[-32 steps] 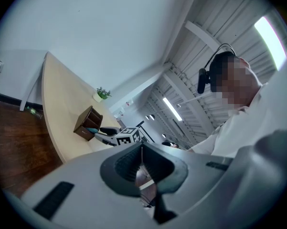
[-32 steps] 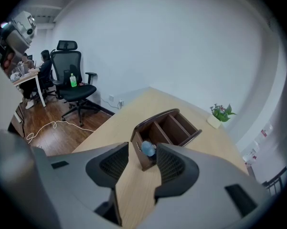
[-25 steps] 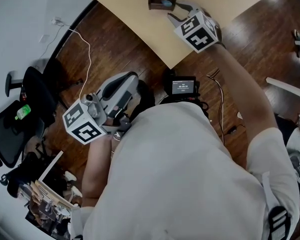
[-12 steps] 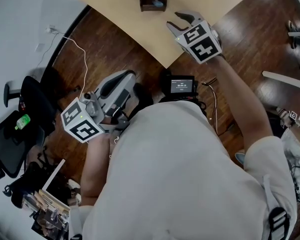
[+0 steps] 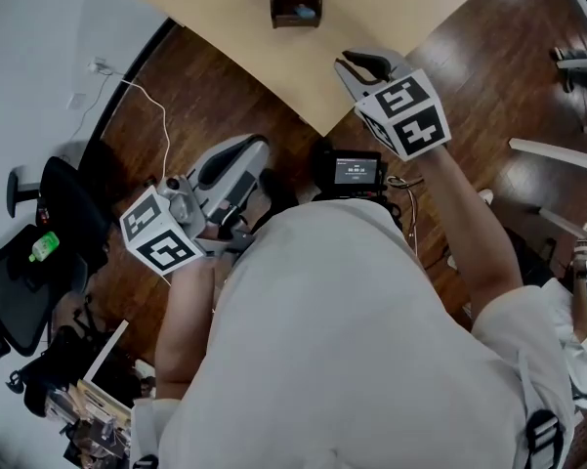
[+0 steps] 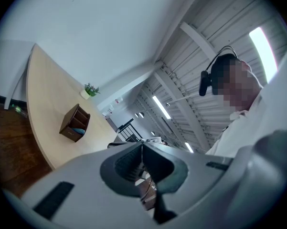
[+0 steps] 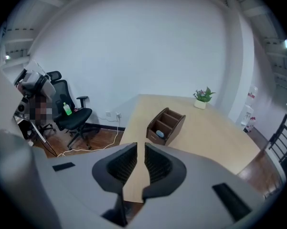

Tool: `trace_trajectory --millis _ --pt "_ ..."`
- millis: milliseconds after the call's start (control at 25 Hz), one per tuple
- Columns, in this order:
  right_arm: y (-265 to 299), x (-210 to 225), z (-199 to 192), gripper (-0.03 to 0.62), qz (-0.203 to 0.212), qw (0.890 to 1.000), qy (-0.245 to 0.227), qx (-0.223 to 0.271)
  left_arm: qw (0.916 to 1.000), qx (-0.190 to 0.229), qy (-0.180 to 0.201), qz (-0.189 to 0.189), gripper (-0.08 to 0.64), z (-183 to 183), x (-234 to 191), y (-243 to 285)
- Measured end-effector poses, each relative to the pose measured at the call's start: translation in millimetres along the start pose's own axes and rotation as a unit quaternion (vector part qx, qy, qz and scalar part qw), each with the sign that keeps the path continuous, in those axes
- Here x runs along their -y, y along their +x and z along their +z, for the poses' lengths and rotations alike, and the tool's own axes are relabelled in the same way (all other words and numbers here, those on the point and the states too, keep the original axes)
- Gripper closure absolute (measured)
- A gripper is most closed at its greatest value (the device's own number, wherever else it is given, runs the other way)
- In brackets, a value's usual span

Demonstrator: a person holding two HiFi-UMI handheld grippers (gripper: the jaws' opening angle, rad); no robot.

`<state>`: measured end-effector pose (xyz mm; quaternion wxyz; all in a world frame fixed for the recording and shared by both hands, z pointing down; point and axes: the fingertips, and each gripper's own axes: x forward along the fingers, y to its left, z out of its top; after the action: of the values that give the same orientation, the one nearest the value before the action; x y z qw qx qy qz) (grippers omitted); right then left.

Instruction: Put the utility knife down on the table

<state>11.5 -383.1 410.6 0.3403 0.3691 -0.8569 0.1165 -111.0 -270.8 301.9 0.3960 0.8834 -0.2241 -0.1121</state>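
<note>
The table (image 5: 244, 37) is matt pale wood, the floor (image 5: 215, 106) glossy dark wood planks.

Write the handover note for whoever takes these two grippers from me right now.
Left gripper: shut, empty, held off to the side, away from the table.
Right gripper: jaws have just been closing, now a narrow gap apart, nothing between them; over the table's near corner, facing the wooden organizer.
Utility knife: not visible on the table or in either gripper. A small blue item lies in the organizer's nearest compartment; cannot tell what it is.
Done: both grippers empty. Left: locate the knife, confirm it lies on the table.
</note>
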Motion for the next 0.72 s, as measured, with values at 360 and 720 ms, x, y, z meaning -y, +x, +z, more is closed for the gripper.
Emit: trace_trajectory --millis 360,720 --pt "-38.5 -20.6 10.4 0.591 0.031 0.994 0.098 0.048 0.9999 -0.002 0.004 -0.01 0.557 -0.9 3.1 1.5" --pt "-86.6 -27.4 13.2 0.591 0.013 0.99 0.115 0.074 0.9998 -0.004 0.007 -0.019 0.557 1.1 6.9 2.2"
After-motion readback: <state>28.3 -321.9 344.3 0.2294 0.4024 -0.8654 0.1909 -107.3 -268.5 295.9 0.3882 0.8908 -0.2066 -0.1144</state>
